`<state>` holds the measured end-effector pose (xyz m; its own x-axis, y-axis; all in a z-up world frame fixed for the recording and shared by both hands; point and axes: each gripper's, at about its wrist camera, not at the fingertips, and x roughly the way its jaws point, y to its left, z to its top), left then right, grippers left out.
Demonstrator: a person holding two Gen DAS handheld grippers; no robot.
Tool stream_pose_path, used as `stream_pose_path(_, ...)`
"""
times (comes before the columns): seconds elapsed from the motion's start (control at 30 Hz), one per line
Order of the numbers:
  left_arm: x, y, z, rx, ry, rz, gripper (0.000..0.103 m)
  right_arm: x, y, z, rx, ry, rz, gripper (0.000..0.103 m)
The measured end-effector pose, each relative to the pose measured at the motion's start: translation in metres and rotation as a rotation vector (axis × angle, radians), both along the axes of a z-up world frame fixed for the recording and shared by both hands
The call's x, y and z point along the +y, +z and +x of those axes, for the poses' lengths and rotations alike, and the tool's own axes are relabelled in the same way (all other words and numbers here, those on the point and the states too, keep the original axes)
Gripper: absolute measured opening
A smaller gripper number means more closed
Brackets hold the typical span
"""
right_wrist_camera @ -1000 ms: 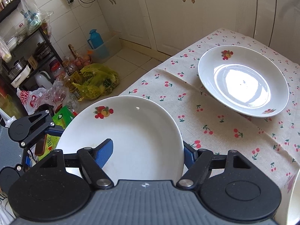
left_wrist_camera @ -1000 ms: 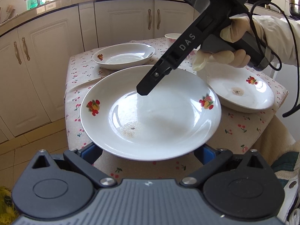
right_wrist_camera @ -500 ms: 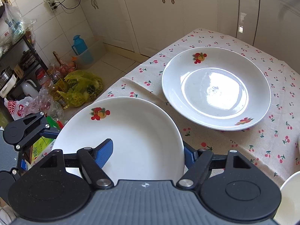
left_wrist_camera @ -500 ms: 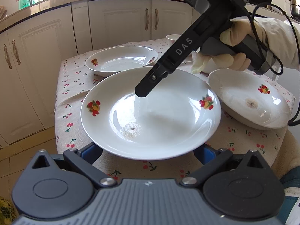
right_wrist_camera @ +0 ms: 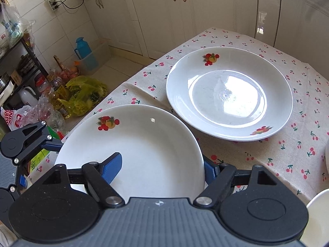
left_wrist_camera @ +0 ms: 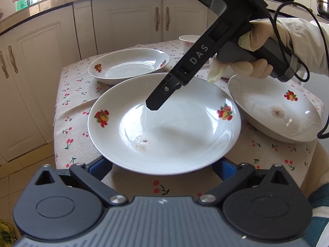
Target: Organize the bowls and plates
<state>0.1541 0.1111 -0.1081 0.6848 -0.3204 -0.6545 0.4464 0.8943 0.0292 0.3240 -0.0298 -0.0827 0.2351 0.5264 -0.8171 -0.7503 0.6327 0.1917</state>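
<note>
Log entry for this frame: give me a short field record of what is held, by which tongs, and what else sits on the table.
Held item: white shallow plate with fruit decals
Right tongs: shut on that plate's rim, one blue pad on top
Left tongs: blue fingers pass under the near rim; grip unclear
On cherry-print tablecloth: second fruit-decal plate, third plate with brown stain, small white bowl
Stacking: none of the plates is stacked yet
</note>
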Motion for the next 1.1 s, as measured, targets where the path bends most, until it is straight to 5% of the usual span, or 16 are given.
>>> stream_pose_path(0.3, 0.002, 0.011, -0.015, -0.027, 0.024, 0.006, 0.102, -0.009, 0.025, -0.016, -0.072, -0.025, 0.019, 0.098)
stream_pose_path(0.6, -0.002, 0.039, -0.046, -0.088, 0.105, -0.056, 0.102, -0.046, 0.058, -0.080, -0.204, -0.085, 0.017, 0.103)
stream_pose_path(1.1, -0.044, 0.055, -0.092, -0.143, 0.150, -0.128, 0.102, -0.142, 0.042, -0.214, -0.288, -0.290, -0.007, 0.103)
